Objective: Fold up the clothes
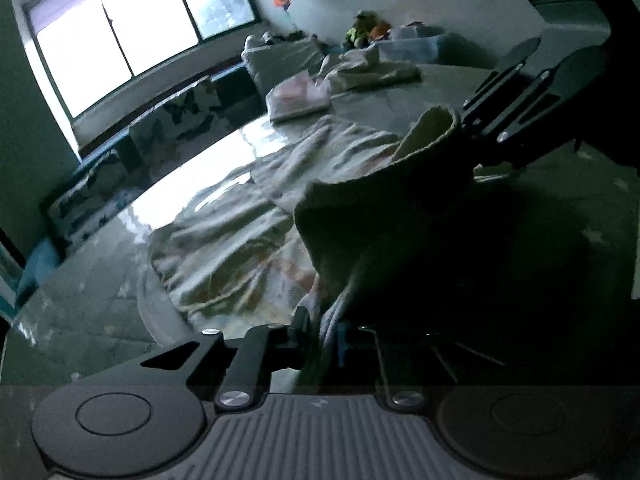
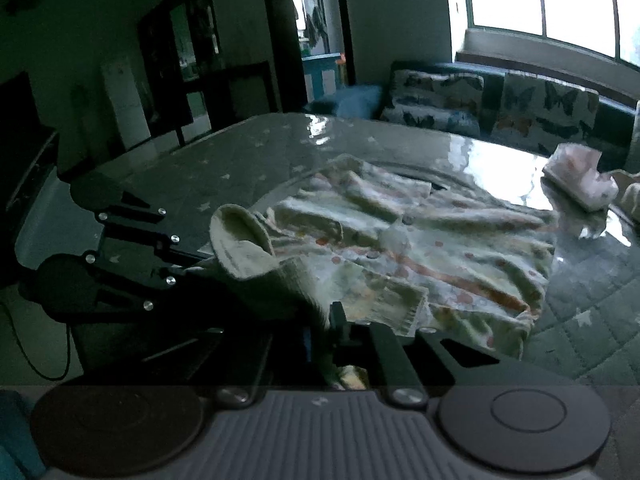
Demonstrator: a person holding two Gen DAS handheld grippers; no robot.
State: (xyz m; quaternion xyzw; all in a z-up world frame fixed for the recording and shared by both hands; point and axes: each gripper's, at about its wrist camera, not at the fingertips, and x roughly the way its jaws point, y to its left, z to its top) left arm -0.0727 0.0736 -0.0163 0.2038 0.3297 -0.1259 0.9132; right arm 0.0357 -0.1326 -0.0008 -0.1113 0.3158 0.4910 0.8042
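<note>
Dim room, glossy star-print table (image 2: 240, 148). Printed garment (image 2: 420, 248) lies crumpled mid-table, long axis near-left to far-right. Left gripper (image 2: 196, 262) and right gripper (image 2: 338, 332) both clamped on its near ribbed edge (image 2: 248, 248). Risk: thin bunched cloth slipping from either grip, skewing the fold.

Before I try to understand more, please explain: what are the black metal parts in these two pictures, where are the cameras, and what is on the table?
No robot here: a person holds one hand-held gripper in each hand, and a wide-angle camera on each looks along its fingers. In the left camera's view, the left gripper is at the bottom and the right gripper is across. Both are shut on the pale garment, each pinching part of the raised near edge. The rest lies crumpled on the glossy table. A folded pile lies further back.
</note>
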